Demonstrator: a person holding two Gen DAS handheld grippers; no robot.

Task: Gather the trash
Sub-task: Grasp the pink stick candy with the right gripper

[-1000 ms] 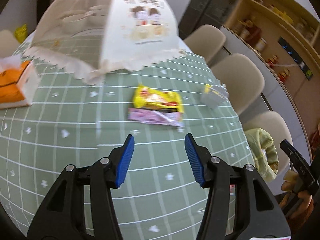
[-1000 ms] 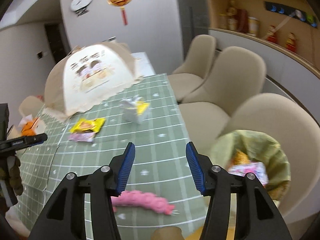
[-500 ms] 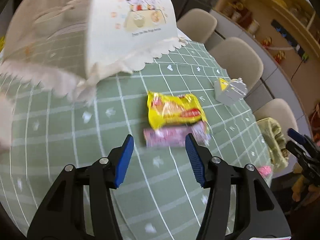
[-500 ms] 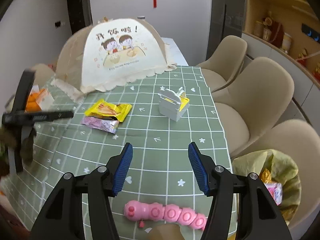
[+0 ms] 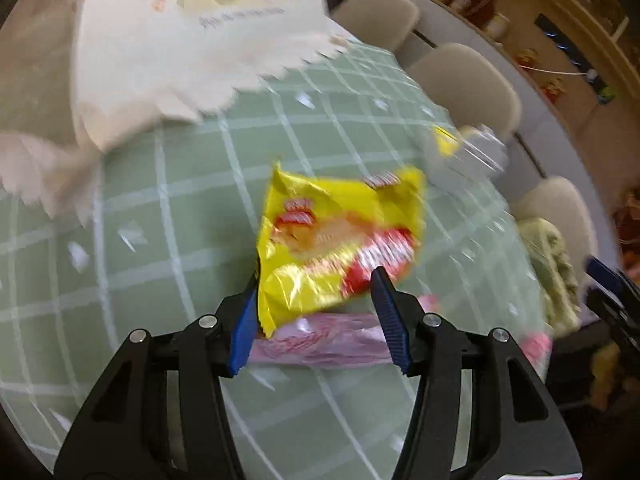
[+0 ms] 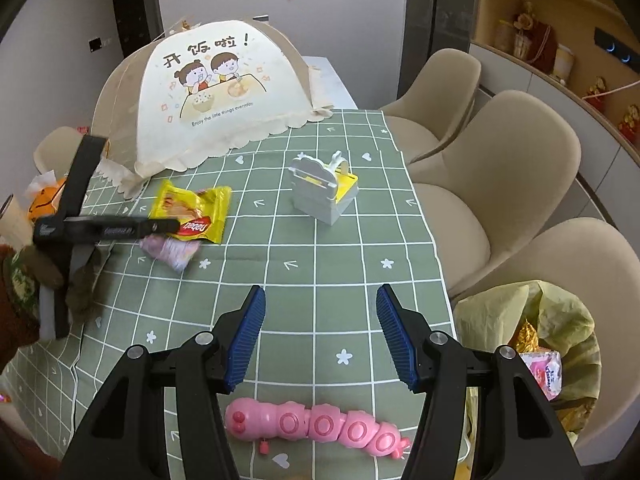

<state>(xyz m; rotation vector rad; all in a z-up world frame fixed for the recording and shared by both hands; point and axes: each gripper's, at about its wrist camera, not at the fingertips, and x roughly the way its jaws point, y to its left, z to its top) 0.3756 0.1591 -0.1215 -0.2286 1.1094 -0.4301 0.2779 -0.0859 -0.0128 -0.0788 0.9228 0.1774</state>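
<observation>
We had the left gripper (image 5: 316, 312) open around the yellow snack wrapper (image 5: 340, 236), not yet pinching; next, squeeze and lift. Right gripper (image 6: 320, 332) hung wide, empty.

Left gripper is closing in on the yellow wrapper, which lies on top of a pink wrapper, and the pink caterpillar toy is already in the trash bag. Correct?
Not quite. The right wrist view shows the pink caterpillar toy lying on the tablecloth, outside the trash bag. The rest holds: left gripper, yellow wrapper, pink wrapper.
</observation>
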